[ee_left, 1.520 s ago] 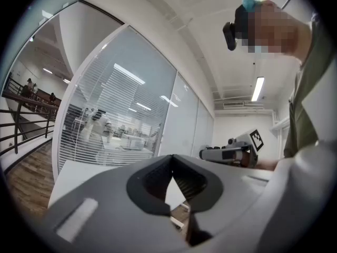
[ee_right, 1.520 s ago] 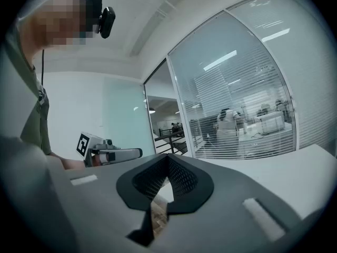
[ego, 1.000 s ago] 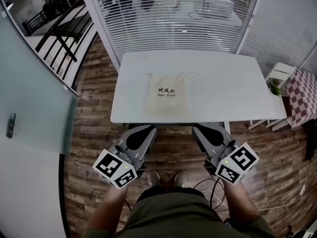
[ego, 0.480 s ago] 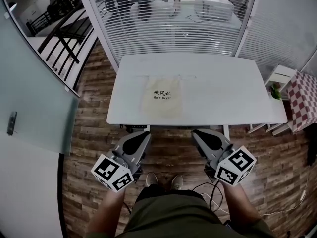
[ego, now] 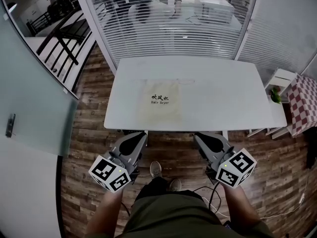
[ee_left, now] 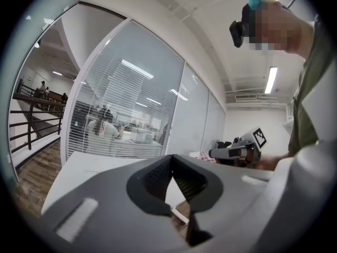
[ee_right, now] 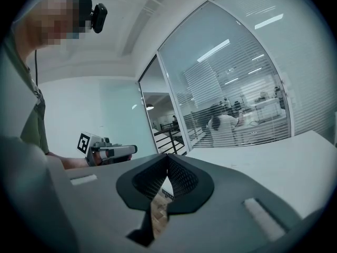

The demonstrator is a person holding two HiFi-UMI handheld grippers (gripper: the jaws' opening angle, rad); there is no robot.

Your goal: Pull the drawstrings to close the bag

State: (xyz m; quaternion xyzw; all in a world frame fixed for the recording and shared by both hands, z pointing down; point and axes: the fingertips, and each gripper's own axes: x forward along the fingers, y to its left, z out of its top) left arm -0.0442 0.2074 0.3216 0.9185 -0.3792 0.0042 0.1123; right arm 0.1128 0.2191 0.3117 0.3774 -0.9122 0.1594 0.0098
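Observation:
A cream drawstring bag with dark print lies flat on the white table, left of its middle. Its thin drawstrings trail sideways from the top edge on the far side. My left gripper and right gripper hover over the floor just short of the table's front edge, clear of the bag. Both are shut with nothing in them. The left gripper view shows its jaws closed, with the right gripper beyond. In the right gripper view the jaws meet too, and the left gripper shows beside them.
A glass wall with blinds stands behind the table. At the right are a small white stand with a plant and a checked cloth. Cables lie on the wooden floor by the person's shoes.
Both grippers have sunk a little and come slightly nearer the person's body. The person's feet have shifted. The bag lies as before.

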